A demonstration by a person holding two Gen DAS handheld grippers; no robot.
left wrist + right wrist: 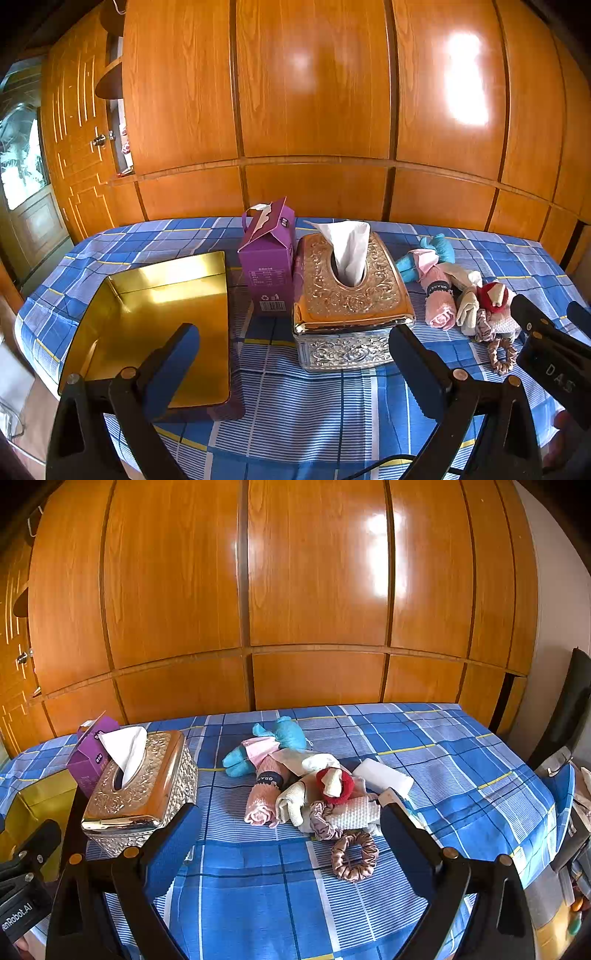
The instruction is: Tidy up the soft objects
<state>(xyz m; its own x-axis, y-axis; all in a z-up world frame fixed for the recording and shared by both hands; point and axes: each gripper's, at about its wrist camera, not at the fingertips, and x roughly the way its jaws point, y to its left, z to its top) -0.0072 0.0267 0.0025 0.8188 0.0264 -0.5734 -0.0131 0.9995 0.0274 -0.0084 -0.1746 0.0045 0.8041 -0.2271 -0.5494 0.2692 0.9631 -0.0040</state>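
- On the blue plaid cloth (424, 738), a heap of rolled soft fabrics (295, 790) is seen right of the embossed metal tissue box (351, 306).
- The left gripper (295, 369) and right gripper (291, 845) are held spread, empty.
- A gold tray (155, 317) is set leftmost.

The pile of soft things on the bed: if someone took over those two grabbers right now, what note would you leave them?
Left gripper: open, empty, above the bedsheet before the tissue box.
Right gripper: open, empty, facing the pile.
Gold tray, at left: nothing in it.
Pile, right of the tissue box: pink towel roll, blue plush, red scrunchie, pink satin scrunchie, white cloths.
Done: nothing visibly.
Left: probably moving everything into the tray.
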